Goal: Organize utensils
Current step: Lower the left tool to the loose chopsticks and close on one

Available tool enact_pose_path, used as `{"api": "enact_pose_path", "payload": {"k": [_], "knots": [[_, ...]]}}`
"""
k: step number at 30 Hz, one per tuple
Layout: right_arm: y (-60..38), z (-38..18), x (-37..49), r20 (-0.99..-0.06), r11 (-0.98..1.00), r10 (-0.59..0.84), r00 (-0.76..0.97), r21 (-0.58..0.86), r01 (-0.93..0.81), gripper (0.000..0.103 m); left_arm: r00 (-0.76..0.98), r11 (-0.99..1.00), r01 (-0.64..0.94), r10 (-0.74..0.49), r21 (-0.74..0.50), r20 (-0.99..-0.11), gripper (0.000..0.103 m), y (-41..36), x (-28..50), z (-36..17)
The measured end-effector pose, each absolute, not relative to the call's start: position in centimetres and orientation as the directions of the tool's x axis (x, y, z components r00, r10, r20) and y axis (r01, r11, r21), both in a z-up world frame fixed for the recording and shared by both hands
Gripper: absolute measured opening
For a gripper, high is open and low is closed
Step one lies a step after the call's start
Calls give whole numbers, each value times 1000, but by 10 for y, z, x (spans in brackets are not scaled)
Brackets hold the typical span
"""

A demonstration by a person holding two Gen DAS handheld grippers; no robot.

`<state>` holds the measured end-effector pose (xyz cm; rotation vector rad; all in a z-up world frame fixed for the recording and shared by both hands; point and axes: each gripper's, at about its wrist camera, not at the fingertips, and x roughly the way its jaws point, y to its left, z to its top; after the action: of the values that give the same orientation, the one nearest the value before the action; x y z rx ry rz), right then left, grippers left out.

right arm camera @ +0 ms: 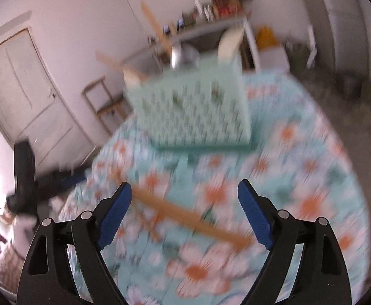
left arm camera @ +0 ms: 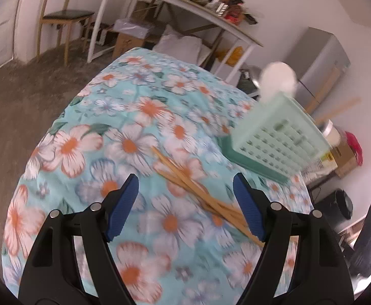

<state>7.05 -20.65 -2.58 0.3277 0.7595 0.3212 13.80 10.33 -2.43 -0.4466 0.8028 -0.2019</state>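
Both claws gape, empty: left claw (left arm camera: pixel 185 203), right claw (right arm camera: pixel 184 212). Chopsticks (left arm camera: pixel 185 180) on table (left arm camera: pixel 83 137) look light, stiff, slippery; best pinched mid-length, across the bundle.

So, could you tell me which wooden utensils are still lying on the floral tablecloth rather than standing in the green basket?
The bundle of wooden chopsticks, lying flat between the open left gripper; other wooden pieces stand upright in the pale green perforated basket.

Floral turquoise tablecloth (left arm camera: pixel 139 117), mint-green basket (left arm camera: pixel 279 142), tan chopsticks (left arm camera: pixel 185 178)
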Motion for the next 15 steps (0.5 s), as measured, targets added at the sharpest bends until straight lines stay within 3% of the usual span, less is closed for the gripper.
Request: {"api": "enact_pose_path", "payload": {"k": [4,8,15], "knots": [[-194,-43,74,-650,889,436,622,420,-183,83,651,880,-24,-347,-475,-676,72,111,165,-30],[-187,-47,73,-655,883,451,606,425,-198,83,599,874,-63,-353,-482,-718,57,115,190,-42],[-193,-53,76,-655,872,466,594,452,-186,83,566,892,-68,-335,-448,-753,41,110,211,-50]]}}
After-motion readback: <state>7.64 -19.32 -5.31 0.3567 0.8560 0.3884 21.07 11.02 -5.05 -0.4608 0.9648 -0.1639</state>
